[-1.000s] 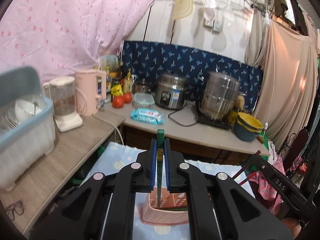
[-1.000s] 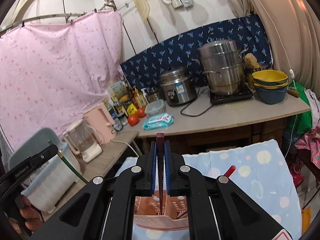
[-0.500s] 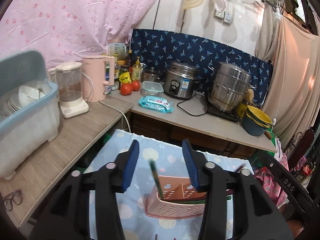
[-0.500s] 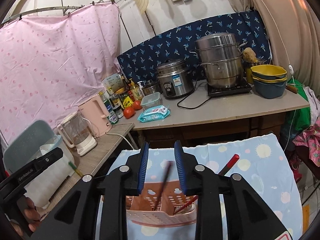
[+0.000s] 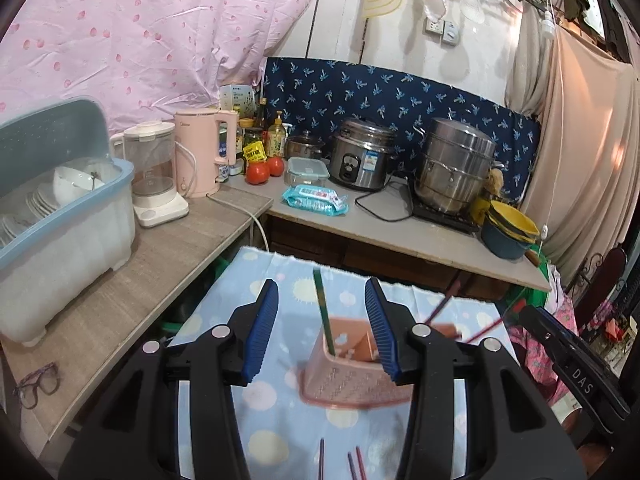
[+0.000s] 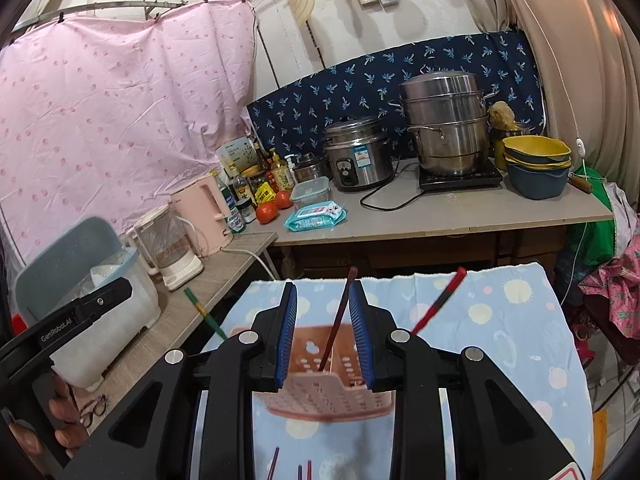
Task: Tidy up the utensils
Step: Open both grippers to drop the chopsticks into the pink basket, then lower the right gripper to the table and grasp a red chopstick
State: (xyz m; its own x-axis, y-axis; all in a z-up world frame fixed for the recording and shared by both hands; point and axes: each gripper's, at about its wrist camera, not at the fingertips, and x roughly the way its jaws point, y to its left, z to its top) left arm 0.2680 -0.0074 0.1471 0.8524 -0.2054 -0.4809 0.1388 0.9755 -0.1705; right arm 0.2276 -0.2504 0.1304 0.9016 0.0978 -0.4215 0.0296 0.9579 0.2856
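A pink slotted basket (image 5: 348, 376) (image 6: 320, 394) sits on the blue patterned cloth (image 5: 276, 420). My left gripper (image 5: 322, 328) is open just before it; a green chopstick (image 5: 322, 312) stands free in the basket between the pads. My right gripper (image 6: 324, 334) is open too, with a dark red chopstick (image 6: 340, 316) standing loose in the basket between its pads. A brighter red chopstick (image 6: 440, 300) leans out to the right, and the green chopstick (image 6: 204, 312) pokes out left. Loose chopsticks (image 5: 320, 460) lie on the cloth near me.
A wooden counter on the left holds a blue dish box (image 5: 60, 220), a blender (image 5: 156, 176), a pink kettle (image 5: 200, 152) and glasses (image 5: 38, 380). Behind stand a rice cooker (image 5: 360, 160), a steamer pot (image 5: 456, 168) and stacked bowls (image 5: 508, 236). A hand (image 6: 60, 412) holds the left gripper.
Both grippers were shut, the left on the green chopstick and the right on the dark red one. Both have opened and the chopsticks now stand in the basket.
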